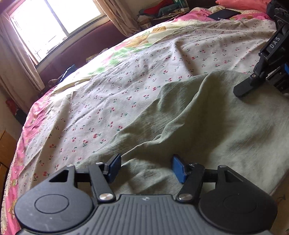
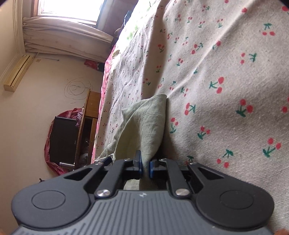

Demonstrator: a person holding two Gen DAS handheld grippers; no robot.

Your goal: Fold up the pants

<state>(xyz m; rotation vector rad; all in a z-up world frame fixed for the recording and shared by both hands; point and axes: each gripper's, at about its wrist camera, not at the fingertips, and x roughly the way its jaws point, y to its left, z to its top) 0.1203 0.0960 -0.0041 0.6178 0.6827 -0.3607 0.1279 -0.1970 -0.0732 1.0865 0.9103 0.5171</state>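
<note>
Pale green pants lie spread on the cherry-print bedsheet. My left gripper is open, its blue pads just above the near part of the pants, nothing between them. My right gripper is shut on a fold of the pants, which rises in a peak off the sheet. The right gripper also shows in the left wrist view at the far right edge of the pants.
A pink floral quilt borders the sheet. A dark flat object and a pink pillow lie at the bed's far end. A window with curtains, a wooden cabinet and a black TV stand beyond the bed.
</note>
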